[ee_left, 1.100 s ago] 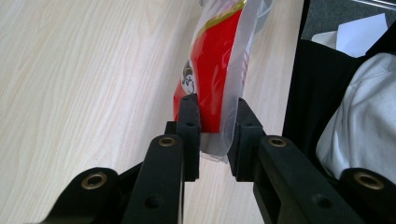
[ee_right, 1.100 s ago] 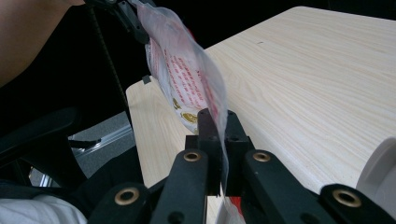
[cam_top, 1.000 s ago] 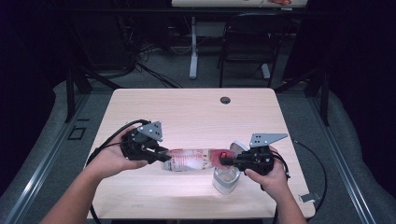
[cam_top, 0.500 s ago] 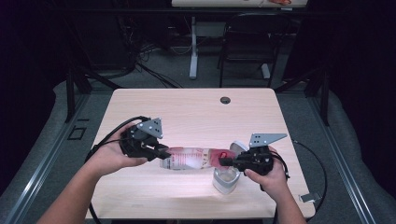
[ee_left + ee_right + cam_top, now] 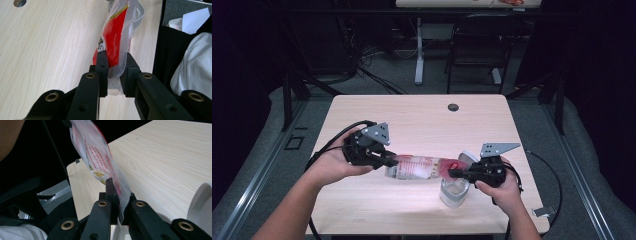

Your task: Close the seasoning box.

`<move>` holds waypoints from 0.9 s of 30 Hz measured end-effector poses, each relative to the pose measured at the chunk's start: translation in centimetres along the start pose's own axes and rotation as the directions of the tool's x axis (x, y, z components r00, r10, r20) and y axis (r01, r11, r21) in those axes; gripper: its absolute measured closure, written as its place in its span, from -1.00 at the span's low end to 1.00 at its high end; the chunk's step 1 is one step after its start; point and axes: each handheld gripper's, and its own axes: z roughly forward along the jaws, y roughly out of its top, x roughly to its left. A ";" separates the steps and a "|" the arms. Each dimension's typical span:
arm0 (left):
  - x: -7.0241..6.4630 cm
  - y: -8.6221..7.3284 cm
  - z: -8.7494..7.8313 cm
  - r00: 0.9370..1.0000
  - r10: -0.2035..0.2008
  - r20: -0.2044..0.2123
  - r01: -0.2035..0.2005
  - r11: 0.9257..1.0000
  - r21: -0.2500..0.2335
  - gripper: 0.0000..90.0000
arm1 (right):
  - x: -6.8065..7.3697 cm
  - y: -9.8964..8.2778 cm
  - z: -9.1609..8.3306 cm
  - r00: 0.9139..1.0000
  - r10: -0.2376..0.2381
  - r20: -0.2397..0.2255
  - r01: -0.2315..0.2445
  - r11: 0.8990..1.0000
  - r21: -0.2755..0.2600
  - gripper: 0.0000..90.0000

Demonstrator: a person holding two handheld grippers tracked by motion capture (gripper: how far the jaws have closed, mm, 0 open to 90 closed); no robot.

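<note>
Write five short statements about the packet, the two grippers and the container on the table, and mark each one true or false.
1. Both grippers grip the red and clear packet by its ends. True.
2. The packet lies flat on the table. False: it is held up above it.
3. The right gripper is open. False: it is shut on the packet.
4. A pale container stands below the right gripper. True.
5. The left gripper holds a cup. False: it holds the packet.

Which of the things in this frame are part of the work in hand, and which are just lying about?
In the job:
- packet, red and clear, stretched between both grippers
- left gripper, clamped on one end
- right gripper, clamped on the other end
- white container, under the packet's right end

Lying about:
- table with its cable hole
- chair behind the table
</note>
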 end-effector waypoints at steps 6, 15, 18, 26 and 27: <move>0.1 0.1 0.0 1.000 -0.004 0.001 0.004 1.000 -0.008 0.76 | 0.0 0.0 0.0 1.000 -0.001 0.002 0.001 1.000 -0.001 0.99; 0.2 0.4 -0.1 1.000 0.000 -0.001 0.000 1.000 -0.018 0.76 | -0.2 -0.2 -0.1 1.000 0.006 0.000 -0.006 1.000 -0.003 0.99; 0.3 0.4 0.0 1.000 -0.001 -0.003 0.001 1.000 -0.021 0.76 | -0.2 -0.2 -0.1 1.000 0.007 0.001 -0.007 1.000 -0.001 1.00; 0.3 0.6 0.0 1.000 0.002 -0.002 -0.002 1.000 -0.021 0.75 | -0.3 -0.2 -0.2 1.000 0.010 0.002 -0.010 1.000 0.000 1.00; 0.4 0.6 0.0 1.000 0.001 -0.001 -0.001 1.000 -0.022 0.75 | -0.4 -0.2 -0.2 1.000 0.008 0.002 -0.008 1.000 0.002 1.00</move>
